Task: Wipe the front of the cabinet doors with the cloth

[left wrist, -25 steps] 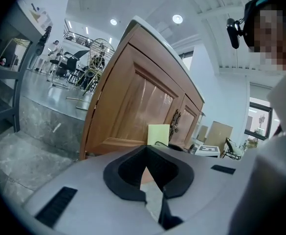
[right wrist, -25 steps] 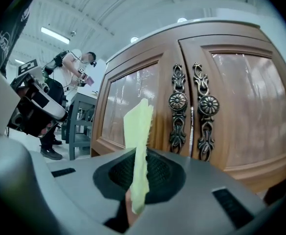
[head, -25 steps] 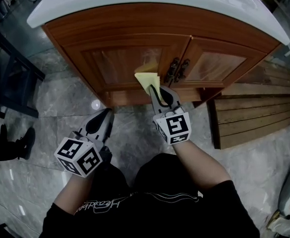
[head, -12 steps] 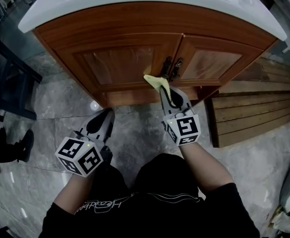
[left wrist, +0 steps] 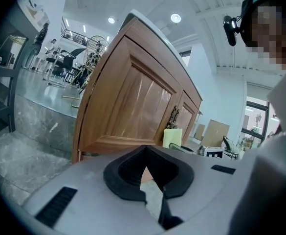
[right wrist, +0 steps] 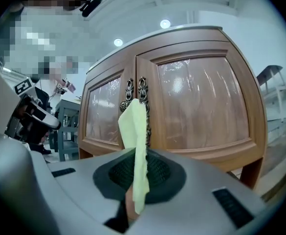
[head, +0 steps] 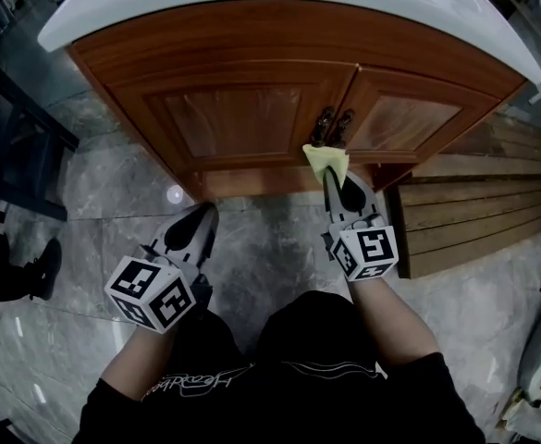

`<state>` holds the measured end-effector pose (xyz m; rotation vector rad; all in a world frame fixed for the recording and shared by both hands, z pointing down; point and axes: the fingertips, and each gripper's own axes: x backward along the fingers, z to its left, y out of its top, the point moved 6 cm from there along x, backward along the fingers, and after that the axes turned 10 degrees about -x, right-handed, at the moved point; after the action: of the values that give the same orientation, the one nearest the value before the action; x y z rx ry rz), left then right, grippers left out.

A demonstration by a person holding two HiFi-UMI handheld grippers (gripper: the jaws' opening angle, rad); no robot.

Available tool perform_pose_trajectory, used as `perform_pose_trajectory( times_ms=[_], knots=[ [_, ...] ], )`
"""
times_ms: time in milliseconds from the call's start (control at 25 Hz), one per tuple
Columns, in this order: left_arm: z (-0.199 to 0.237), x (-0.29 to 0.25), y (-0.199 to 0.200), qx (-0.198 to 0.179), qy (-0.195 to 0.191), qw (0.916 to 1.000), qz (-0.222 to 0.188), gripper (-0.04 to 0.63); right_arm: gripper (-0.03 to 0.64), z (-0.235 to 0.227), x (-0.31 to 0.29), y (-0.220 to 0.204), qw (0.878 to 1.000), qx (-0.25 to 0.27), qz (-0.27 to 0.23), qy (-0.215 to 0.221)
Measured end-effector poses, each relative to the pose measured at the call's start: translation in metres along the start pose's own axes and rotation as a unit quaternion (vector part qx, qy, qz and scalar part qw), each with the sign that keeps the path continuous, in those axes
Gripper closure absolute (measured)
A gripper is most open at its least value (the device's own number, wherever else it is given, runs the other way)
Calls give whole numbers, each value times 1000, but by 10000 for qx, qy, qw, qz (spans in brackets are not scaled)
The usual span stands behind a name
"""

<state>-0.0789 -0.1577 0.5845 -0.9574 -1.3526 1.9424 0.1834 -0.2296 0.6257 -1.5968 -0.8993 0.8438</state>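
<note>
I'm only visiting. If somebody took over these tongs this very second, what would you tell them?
Right tongs: shut on the yellow cloth, held at the seam of the cabinet doors, just below the handles.
Left tongs: shut, empty, held low, apart from the cabinet.
Done: how much is wiped doesn't show.
Left: sweep the cloth across both door fronts.

Large hall: marble floor (head: pixel 261 239), freestanding cabinet (head: pixel 242 118), ceiling lights (left wrist: pixel 175 18).
</note>
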Motion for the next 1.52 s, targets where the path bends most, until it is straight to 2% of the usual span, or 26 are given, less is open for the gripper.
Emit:
perform_pose_trajectory(
  times_ms=[120,240,440,560,720,920,1080,1200,1360,1520],
  knots=[
    [-3,3,-1,-255,-244,9994,-66,591,577,11,16,10,9996,-155,-105,234],
    [-2,6,-1,-493,-456,9975,-197,590,577,28,30,22,9970,-118,-35,764],
    [-8,17,16,-510,-685,9963,-134,590,577,60,50,58,9863,-71,347,1611],
    [-14,31,42,-316,-825,9961,-24,589,577,79,62,93,9813,-178,623,1813],
    [-30,55,96,-311,-932,9951,128,590,577,111,78,151,9713,-235,1033,2131],
    [-58,96,187,65,-1233,9924,-9,591,577,163,112,242,9596,-97,1439,2416],
    [-89,143,274,-150,-1467,9891,-33,590,577,214,146,329,9573,-408,1332,2534],
    [-109,189,332,-174,-1684,9855,-54,591,577,253,173,390,9592,-488,1252,2486],
    [-139,250,383,-377,-2041,9782,1,590,577,307,203,463,9624,-189,1309,2371],
    [-157,297,423,-616,-2155,9744,-151,591,577,349,228,505,9638,-237,1419,2243]
  ],
)
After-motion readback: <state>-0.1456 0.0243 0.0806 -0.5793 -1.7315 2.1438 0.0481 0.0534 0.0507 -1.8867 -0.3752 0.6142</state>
